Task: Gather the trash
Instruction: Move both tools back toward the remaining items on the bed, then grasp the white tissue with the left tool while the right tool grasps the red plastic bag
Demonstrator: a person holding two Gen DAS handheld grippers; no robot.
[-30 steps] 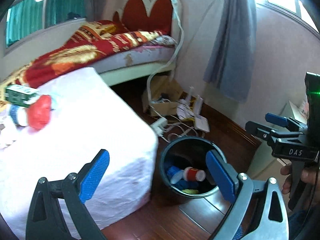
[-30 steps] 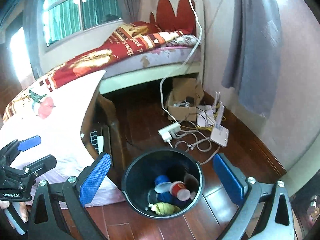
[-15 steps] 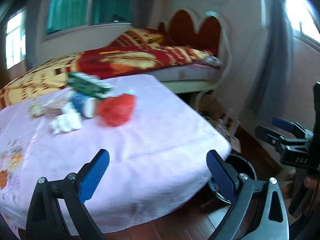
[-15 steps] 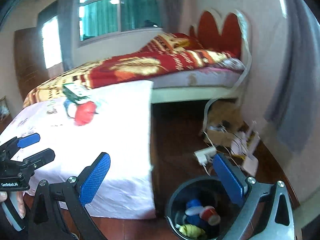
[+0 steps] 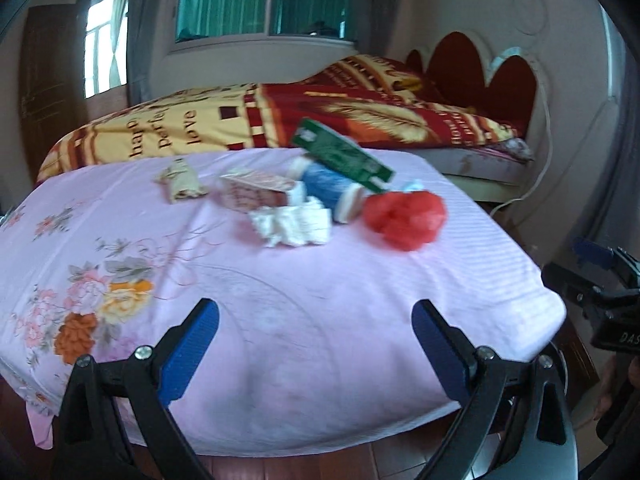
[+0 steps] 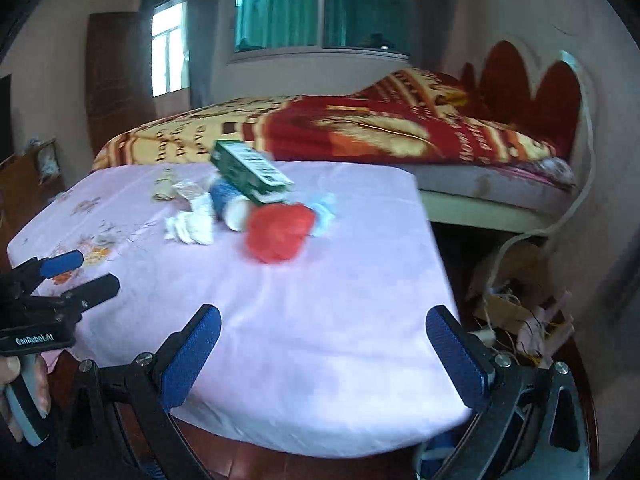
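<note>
Your left hand-held gripper (image 5: 316, 344) hangs over the near edge of the surface (image 5: 280, 300), its blue pads spread wide apart with nothing between them. The surface is draped in a pink cloth with a flower print at its left end.

The trash lies in a loose cluster toward the far side, at about 12 o'clock from that gripper. Going left to right across the left wrist view: a crumpled tan wrapper (image 5: 180, 181) lies alone at roughly 11 o'clock, a little apart from the rest. Next comes a small red-and-white carton (image 5: 256, 192), then a wad of white tissue (image 5: 294, 226) just in front of it. Behind the tissue a blue cup (image 5: 330, 190) lies on its side, and a green box (image 5: 340, 154) rests tilted on top of it. At 1 o'clock a crumpled red bag (image 5: 406, 216) sits right beside the cup's mouth, with a bit of pale blue material peeking from behind it.

Your right hand-held gripper (image 6: 324, 354) hovers over the surface's near right corner, pads likewise far apart and empty. From it the red bag lies at about 11 o'clock.

A bed (image 5: 360, 120) with a red and yellow blanket runs behind the surface.
</note>
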